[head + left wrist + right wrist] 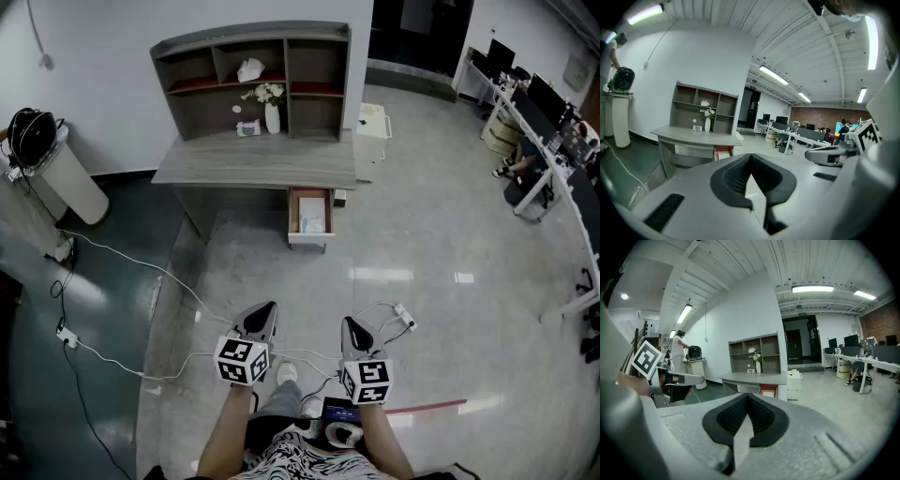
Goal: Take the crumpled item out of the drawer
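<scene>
Across the room stands a grey desk (253,167) with a shelf unit on top. Its small drawer (310,214) is pulled open at the front right. A pale item (312,224) lies inside; its shape is too small to make out. The drawer also shows in the left gripper view (723,152) and the right gripper view (768,391). My left gripper (269,309) (751,157) and right gripper (349,322) (747,397) are held side by side, well short of the desk. Both are shut with nothing between the jaws.
On the desk shelves are a white vase of flowers (272,112) and a crumpled white thing (249,69). A white cabinet (372,131) stands right of the desk, a white cylinder (66,176) left. Cables (141,272) cross the floor. Office desks (544,141) line the right.
</scene>
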`<state>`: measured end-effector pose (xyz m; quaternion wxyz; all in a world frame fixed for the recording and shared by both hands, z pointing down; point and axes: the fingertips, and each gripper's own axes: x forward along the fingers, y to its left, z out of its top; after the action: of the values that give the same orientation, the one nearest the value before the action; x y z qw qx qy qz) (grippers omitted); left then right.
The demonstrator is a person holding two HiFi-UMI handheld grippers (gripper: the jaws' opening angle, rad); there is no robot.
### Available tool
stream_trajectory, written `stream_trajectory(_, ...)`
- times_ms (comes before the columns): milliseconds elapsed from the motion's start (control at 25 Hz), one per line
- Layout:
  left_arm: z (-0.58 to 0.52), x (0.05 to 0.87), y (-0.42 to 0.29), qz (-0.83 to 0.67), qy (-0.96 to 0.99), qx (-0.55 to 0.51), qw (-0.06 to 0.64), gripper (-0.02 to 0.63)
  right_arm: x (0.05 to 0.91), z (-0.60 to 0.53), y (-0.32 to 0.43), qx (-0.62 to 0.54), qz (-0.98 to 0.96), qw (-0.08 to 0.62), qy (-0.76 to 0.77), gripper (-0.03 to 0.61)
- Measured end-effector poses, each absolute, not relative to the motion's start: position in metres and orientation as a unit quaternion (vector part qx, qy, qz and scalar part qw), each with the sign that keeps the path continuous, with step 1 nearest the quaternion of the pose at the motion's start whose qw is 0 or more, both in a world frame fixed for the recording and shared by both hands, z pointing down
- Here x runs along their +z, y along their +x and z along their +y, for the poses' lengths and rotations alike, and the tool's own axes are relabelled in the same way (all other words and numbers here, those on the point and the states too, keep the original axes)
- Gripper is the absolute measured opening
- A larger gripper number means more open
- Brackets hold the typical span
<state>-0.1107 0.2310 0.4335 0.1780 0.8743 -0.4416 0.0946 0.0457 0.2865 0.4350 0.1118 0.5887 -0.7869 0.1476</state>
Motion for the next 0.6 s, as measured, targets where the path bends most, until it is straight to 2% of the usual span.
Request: stream_trajectory(600,0.243,0.419,-0.108,-0.455,0.871,0.073,0.173,0.000,0.429,0.289,0.044,0.134,-0.793,0.111,0.584,0.005)
